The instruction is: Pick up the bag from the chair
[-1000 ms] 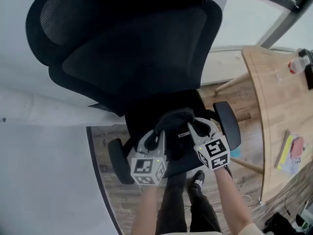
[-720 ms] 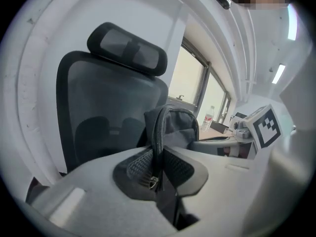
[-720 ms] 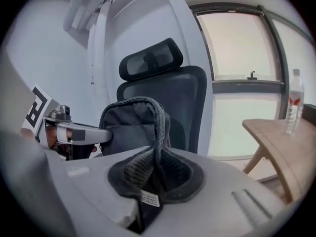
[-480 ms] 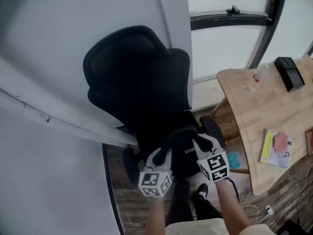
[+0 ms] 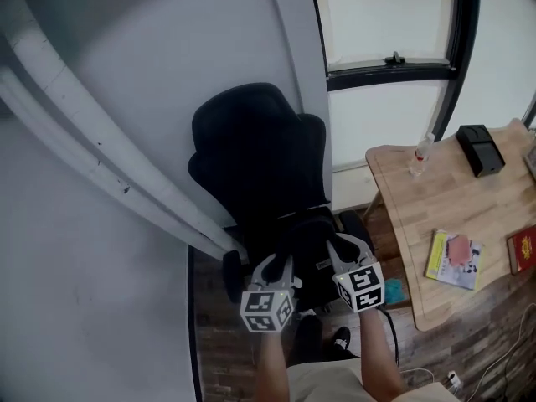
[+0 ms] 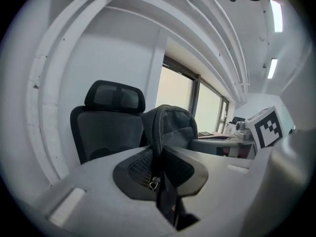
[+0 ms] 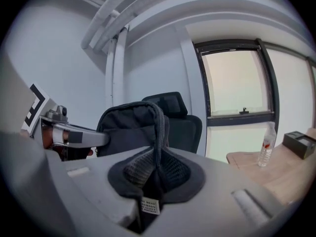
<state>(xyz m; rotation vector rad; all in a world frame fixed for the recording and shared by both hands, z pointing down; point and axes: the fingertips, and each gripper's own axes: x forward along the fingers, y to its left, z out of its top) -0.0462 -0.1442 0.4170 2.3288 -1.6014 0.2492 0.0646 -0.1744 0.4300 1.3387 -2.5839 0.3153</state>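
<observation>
The black bag (image 5: 307, 243) hangs between both grippers in front of the black office chair (image 5: 249, 153), off its seat. My left gripper (image 5: 275, 266) is shut on the bag's left edge, pinching the zipper seam (image 6: 157, 147). My right gripper (image 5: 341, 246) is shut on the bag's right edge, with black fabric and a small label (image 7: 150, 204) between its jaws. In the left gripper view the bag (image 6: 170, 125) stands ahead of the chair (image 6: 106, 125). In the right gripper view the bag (image 7: 132, 124) partly hides the chair (image 7: 181, 120).
A wooden table (image 5: 435, 216) stands at the right with a water bottle (image 5: 421, 154), a black box (image 5: 479, 150) and books (image 5: 454, 259). A grey wall with a white pipe (image 5: 100, 166) runs along the left. Wooden floor and the person's legs lie below the grippers.
Both grippers stay shut on the bag while the head view has pulled back. The chair now looks smaller and farther, and the bag sits away from its seat.
</observation>
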